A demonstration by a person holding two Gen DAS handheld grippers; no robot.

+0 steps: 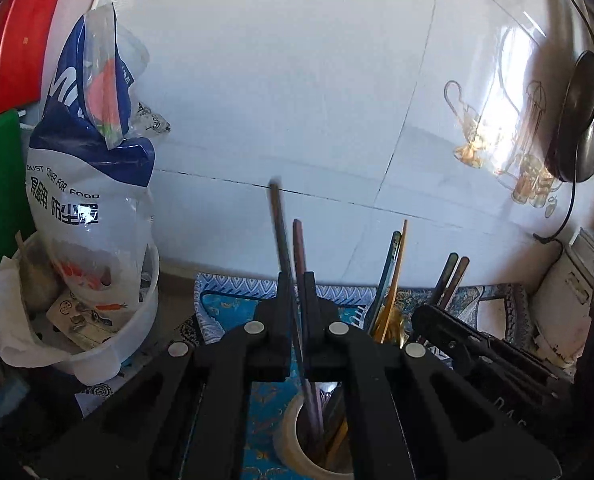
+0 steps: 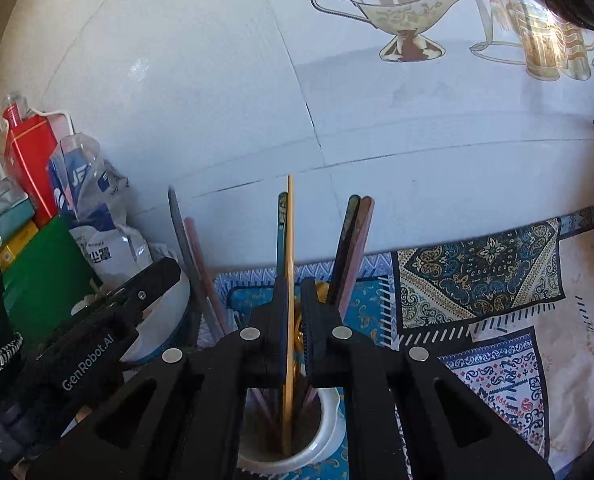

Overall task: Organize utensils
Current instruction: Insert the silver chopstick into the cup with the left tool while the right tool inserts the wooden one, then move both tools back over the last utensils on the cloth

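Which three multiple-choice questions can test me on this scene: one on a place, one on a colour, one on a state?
1. The lower end of the stick in the right gripper is:
A in the white cup
B in a plastic bag
C flat on the cloth

2. The brightest stick between the right gripper's jaws is:
A the yellow chopstick
B a green one
C a white one

3. The left gripper is:
A wide open
B shut on the grey chopstick
C holding a spoon

Key:
1 A, the shaft runs down into the cup.
2 A, a yellow shaft rises between the jaws.
3 B, the jaws close on the shaft.
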